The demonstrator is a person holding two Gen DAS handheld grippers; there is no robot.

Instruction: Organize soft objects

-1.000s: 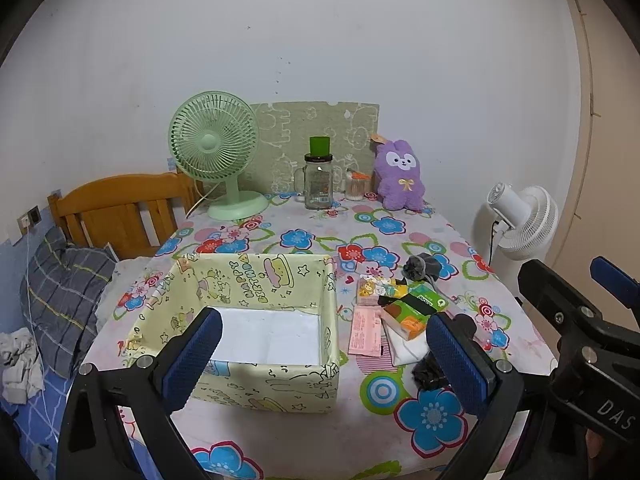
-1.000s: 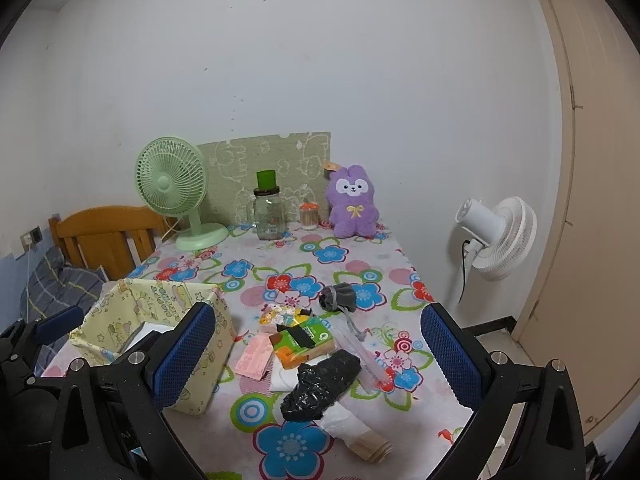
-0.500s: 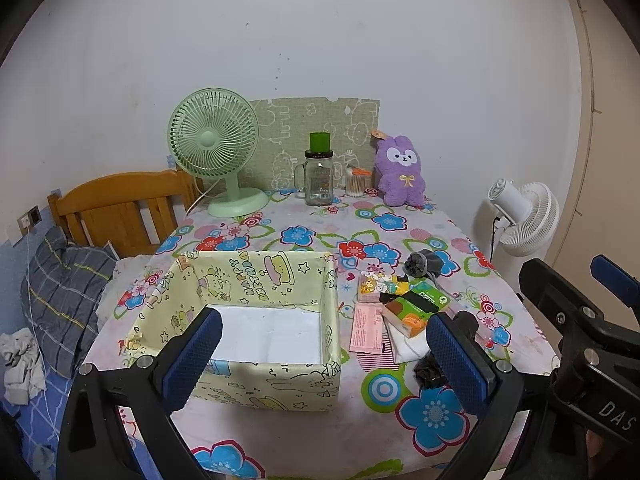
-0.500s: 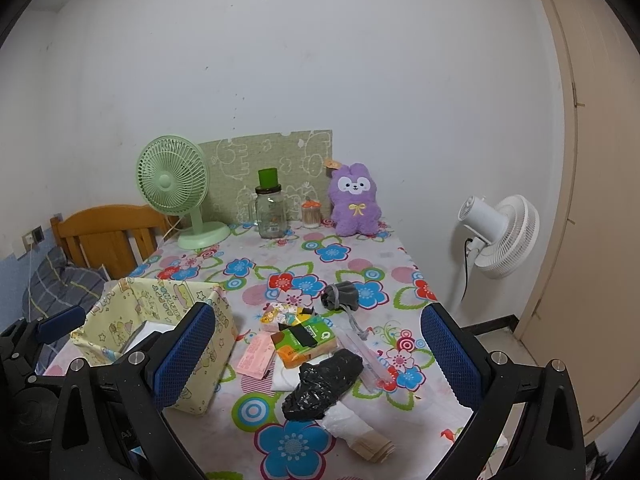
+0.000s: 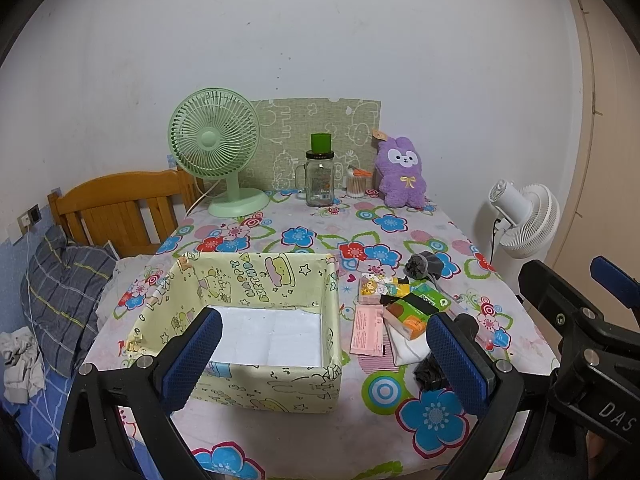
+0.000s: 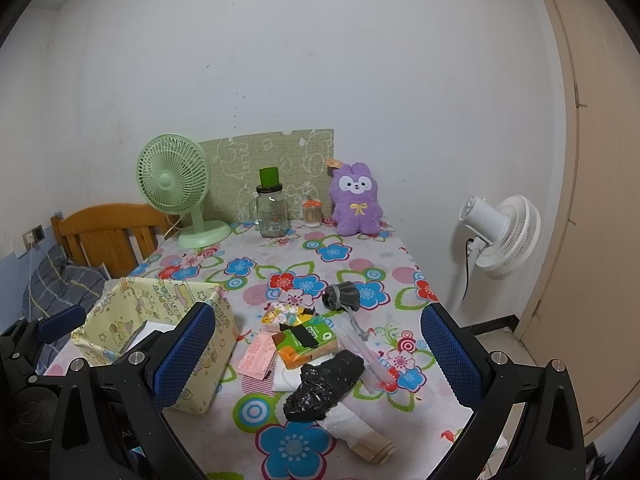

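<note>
A yellow cartoon-print fabric box stands empty on the flowered table, near its front left. Right of it lies a pile of soft items: a green-and-orange tissue pack, a pink packet, a black plastic bag, a white roll and a grey pouch. My left gripper hangs open above the box's front edge. My right gripper is open over the pile. Neither holds anything.
Along the wall stand a green desk fan, a glass jar with a green lid, a small jar and a purple plush rabbit. A wooden headboard and bedding lie left; a white floor fan stands right.
Both views have drifted slightly; the grippers have pulled back a little from the table. Nothing on the table has moved.
</note>
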